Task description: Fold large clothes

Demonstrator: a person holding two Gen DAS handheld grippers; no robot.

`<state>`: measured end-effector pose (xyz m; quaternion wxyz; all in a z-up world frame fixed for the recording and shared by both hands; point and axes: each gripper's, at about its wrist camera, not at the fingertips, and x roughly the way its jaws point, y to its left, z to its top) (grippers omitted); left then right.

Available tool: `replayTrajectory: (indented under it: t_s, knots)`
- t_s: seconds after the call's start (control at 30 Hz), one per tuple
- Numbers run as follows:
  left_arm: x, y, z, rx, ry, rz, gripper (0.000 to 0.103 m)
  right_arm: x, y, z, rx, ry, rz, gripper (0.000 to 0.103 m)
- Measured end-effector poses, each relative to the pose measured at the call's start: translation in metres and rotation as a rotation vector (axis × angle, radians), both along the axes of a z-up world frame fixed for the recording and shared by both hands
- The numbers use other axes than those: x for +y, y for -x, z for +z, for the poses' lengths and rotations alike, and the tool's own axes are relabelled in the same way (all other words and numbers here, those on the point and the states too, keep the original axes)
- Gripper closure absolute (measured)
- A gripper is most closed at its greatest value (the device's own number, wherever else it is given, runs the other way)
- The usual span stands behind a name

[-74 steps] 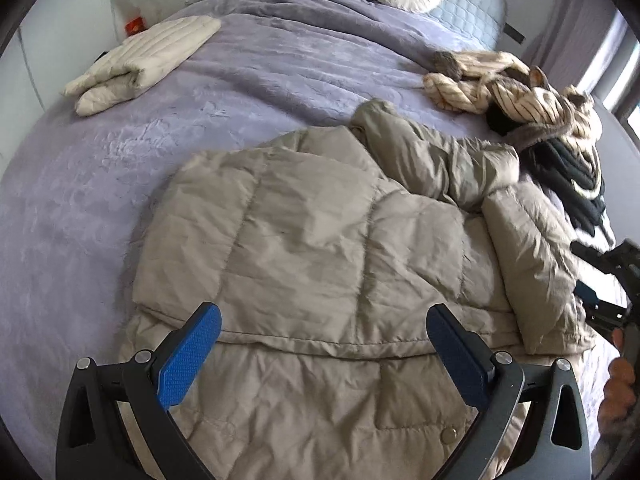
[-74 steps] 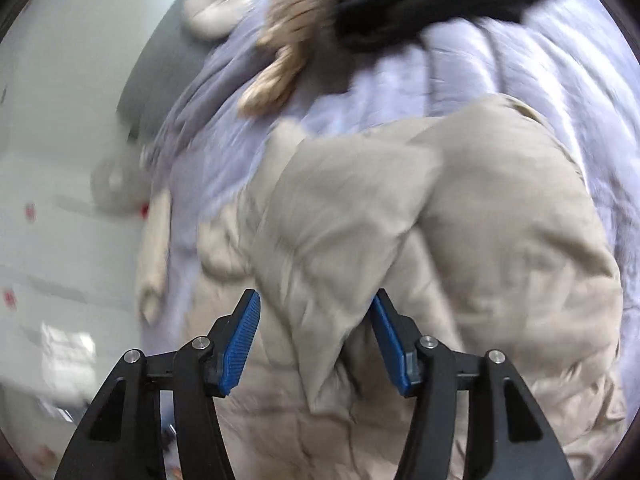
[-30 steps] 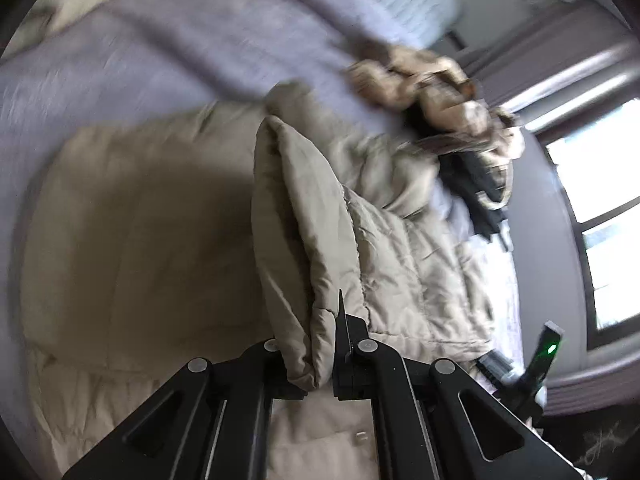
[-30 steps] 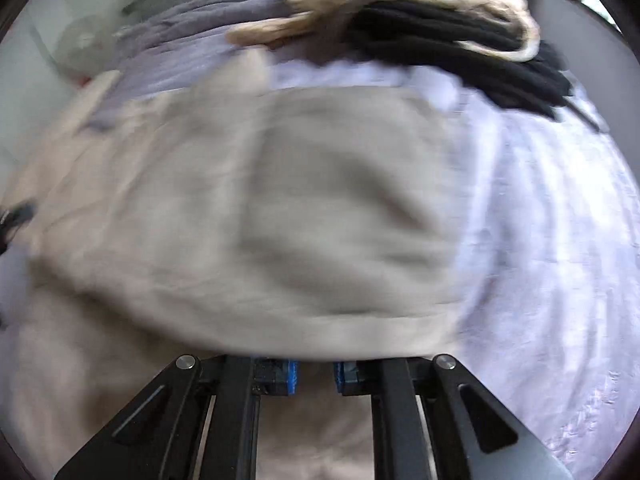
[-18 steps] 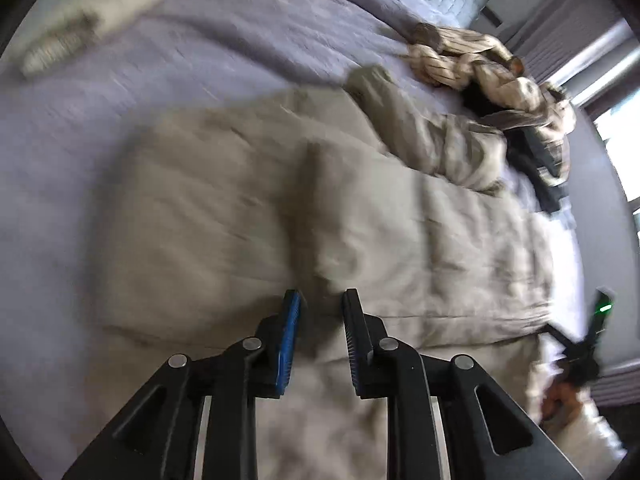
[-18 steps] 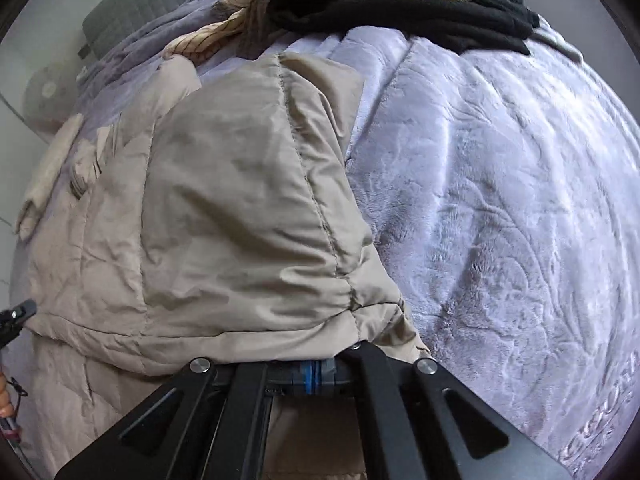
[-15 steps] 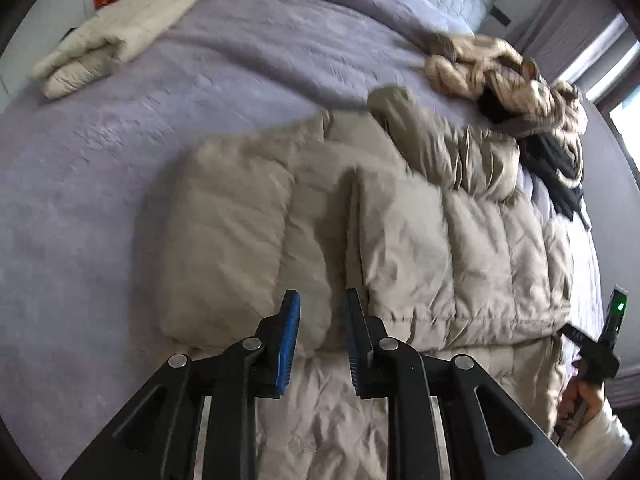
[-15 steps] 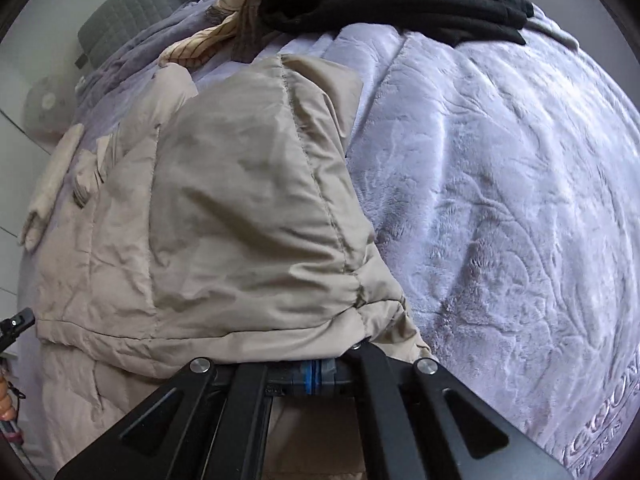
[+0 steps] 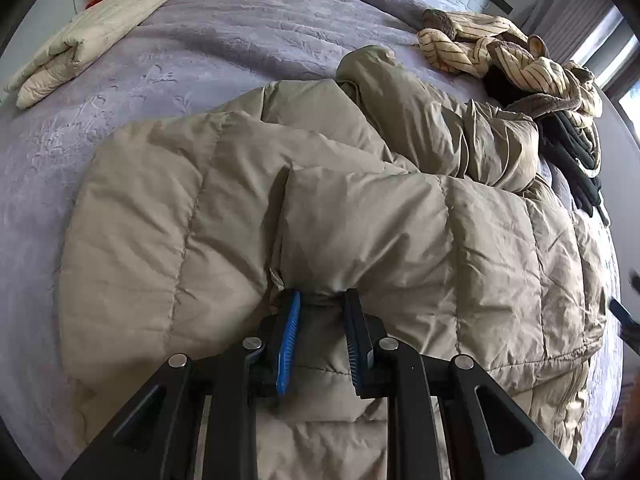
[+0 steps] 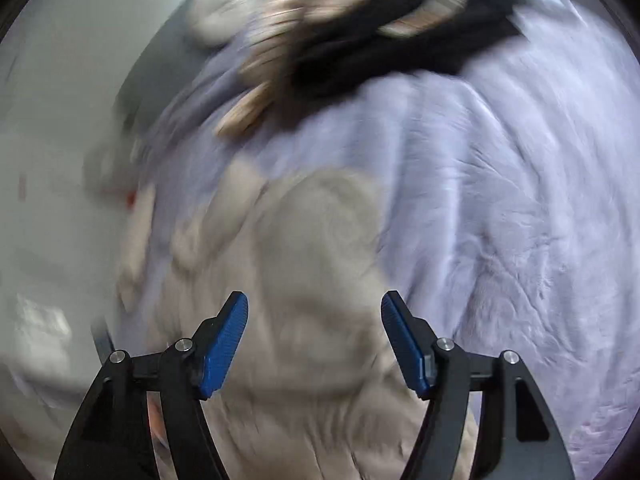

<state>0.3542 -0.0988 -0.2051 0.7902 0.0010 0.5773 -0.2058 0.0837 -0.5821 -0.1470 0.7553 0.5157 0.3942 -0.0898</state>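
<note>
Change since earlier frames: the beige puffer jacket's (image 9: 360, 240) right side panel, lifted a moment ago, now lies folded across the body; the right claw, then clamped on the hem, has let go.
Left wrist view, jacket: spread on the purple bed (image 9: 240, 40), folded panel's edge running down the middle, one sleeve (image 9: 440, 128) bunched toward the far side.
Left wrist view, left claw (image 9: 320, 312): narrowly parted, a pinch of the folded edge between the pads; whether they press cannot be told.
Left wrist view, bystanders: folded cream garment (image 9: 92, 36) far left; striped and black clothes (image 9: 520, 60) far right.
Right wrist view, right claw (image 10: 314, 336): jaws opening, wide, nothing between them; jacket (image 10: 312, 280) below, picture blurred.
Step in hand, judged: laying the side fold flat.
Advice: release the left pinch only once the edge lies straight; smooth trapped air outward; tuck the bunched sleeve before the next fold.
</note>
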Motion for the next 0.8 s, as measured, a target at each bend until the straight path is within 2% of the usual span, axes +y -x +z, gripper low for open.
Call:
replayTrajectory:
  t_s: [0.07, 0.1, 0.13, 0.17, 0.2, 0.27, 0.33, 0.37, 0.47, 0.53, 0.6, 0.67, 0.7, 0.8]
  knots:
    - [0.001, -0.001, 0.000, 0.003, -0.005, -0.005, 0.080, -0.016, -0.013, -0.030, 0.001, -0.145, -0.056, 0.034]
    - [0.000, -0.001, -0.001, 0.003, -0.007, -0.006, 0.080, -0.020, -0.023, -0.050, 0.001, -0.253, -0.077, 0.044]
    - [-0.001, -0.001, -0.001, 0.003, -0.012, -0.006, 0.080, -0.019, -0.030, -0.059, -0.008, -0.318, -0.089, 0.068]
    - [-0.002, 0.000, -0.002, 0.001, -0.020, -0.006, 0.080, -0.017, -0.036, -0.063, -0.015, -0.352, -0.095, 0.077]
    - [-0.002, 0.001, -0.002, -0.001, -0.028, -0.005, 0.080, -0.016, -0.042, -0.057, -0.034, -0.320, -0.080, 0.086]
    - [-0.005, 0.003, -0.003, -0.004, -0.034, -0.002, 0.080, -0.012, -0.058, -0.031, -0.031, -0.113, 0.020, 0.090]
    - [-0.011, 0.005, -0.005, -0.004, -0.030, -0.012, 0.080, -0.014, -0.071, -0.023, 0.077, 0.095, 0.079, 0.091]
    - [-0.016, 0.005, -0.006, -0.002, -0.024, -0.018, 0.080, -0.019, -0.075, -0.028, 0.123, 0.145, 0.082, 0.091]
    - [-0.029, 0.010, -0.008, -0.011, -0.030, -0.037, 0.080, -0.029, -0.073, -0.045, 0.197, 0.174, 0.052, 0.091]
    - [-0.031, 0.011, -0.008, -0.015, -0.041, -0.036, 0.080, -0.028, -0.066, -0.041, 0.210, 0.196, 0.026, 0.091]
    - [-0.029, 0.010, -0.008, -0.010, -0.035, -0.038, 0.080, -0.017, -0.060, -0.019, 0.229, 0.294, 0.015, 0.091]
    - [-0.027, 0.009, -0.007, -0.003, -0.025, -0.038, 0.080, -0.004, -0.048, 0.005, 0.207, 0.393, 0.042, 0.091]
    - [-0.027, 0.009, -0.007, -0.002, -0.025, -0.039, 0.080, 0.011, -0.042, 0.022, 0.172, 0.451, 0.077, 0.091]
    - [-0.028, 0.010, -0.007, -0.008, -0.032, -0.042, 0.080, 0.042, -0.028, 0.041, 0.108, 0.522, 0.206, 0.091]
